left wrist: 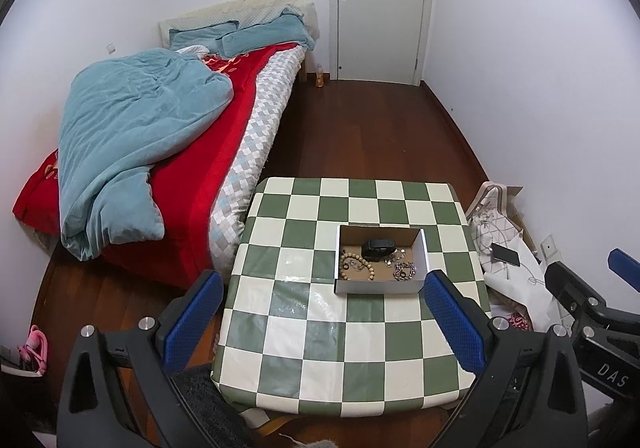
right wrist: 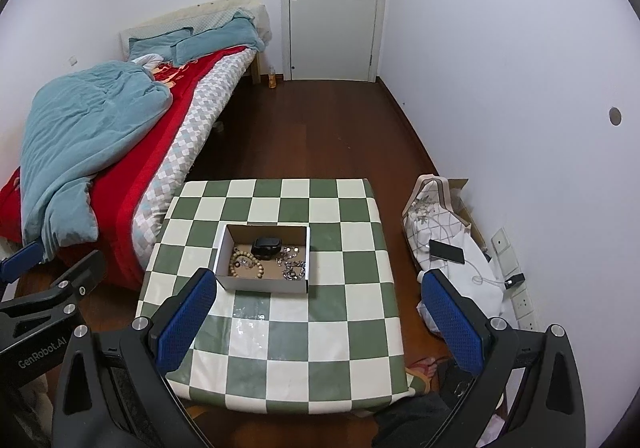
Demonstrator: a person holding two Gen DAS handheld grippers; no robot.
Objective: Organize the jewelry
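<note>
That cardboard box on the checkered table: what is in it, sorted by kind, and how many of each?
Wooden bead bracelet: 1
Black watch-like item: 1
Silvery chain jewelry heap: 1 tangle, pieces too small to separate
Total: 3 groups in the cardboard box

Unmade bed [left wrist: 160, 136], phone [right wrist: 447, 251], perhaps charging.

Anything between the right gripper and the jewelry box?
No. Right wrist view shows only bare checkered tablecloth between the open right gripper and the box.
</note>
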